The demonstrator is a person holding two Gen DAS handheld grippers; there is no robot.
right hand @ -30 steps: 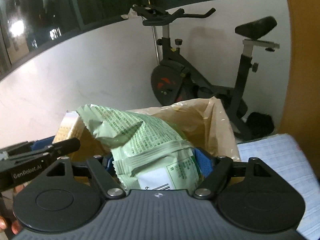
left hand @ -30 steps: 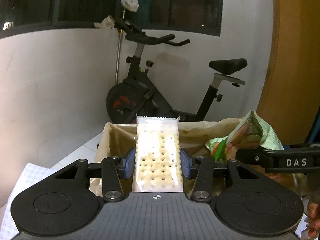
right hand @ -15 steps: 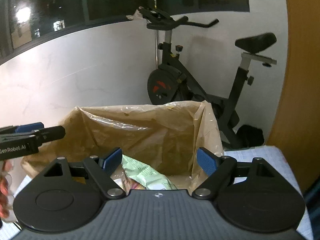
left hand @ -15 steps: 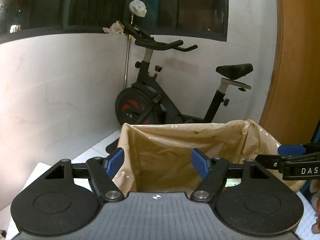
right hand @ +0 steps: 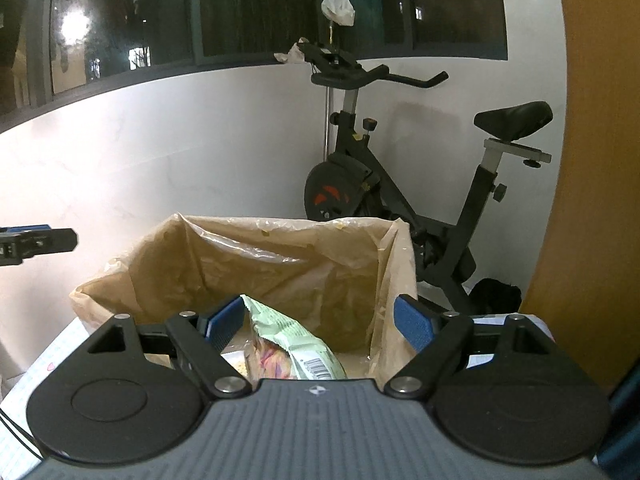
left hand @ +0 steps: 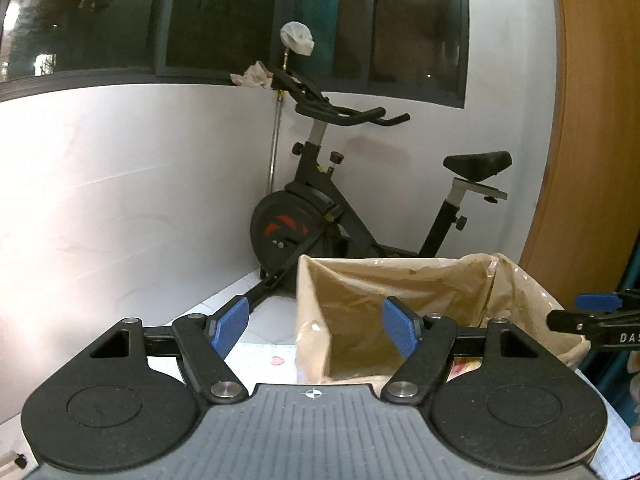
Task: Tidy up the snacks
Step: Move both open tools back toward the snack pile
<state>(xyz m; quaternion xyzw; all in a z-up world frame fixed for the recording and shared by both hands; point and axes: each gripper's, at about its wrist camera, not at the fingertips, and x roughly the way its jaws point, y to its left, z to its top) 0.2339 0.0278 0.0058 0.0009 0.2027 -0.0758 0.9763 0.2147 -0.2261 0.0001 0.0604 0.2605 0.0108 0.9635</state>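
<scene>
**A:** What did the left view show you?

**B:** My left gripper [left hand: 314, 330] had its jaws wide apart and nothing between them. They had just been opening. The bag [left hand: 400, 292] was just ahead, a little to the right, and the right gripper's tip [left hand: 588, 320] was at its far rim.

**A:** And the right view?

**B:** The right gripper [right hand: 320, 322] was also wide open and empty; it too had just been opening. The green packet [right hand: 296, 344] lay inside the bag [right hand: 280, 264], below the jaws. A white packet [right hand: 236, 362] seemed to lie beside it.

**A:** So how to do it well?

**B:** I judged I should draw both grippers back clear of the thin rim, not to snag it, then look for the next snack.
</scene>
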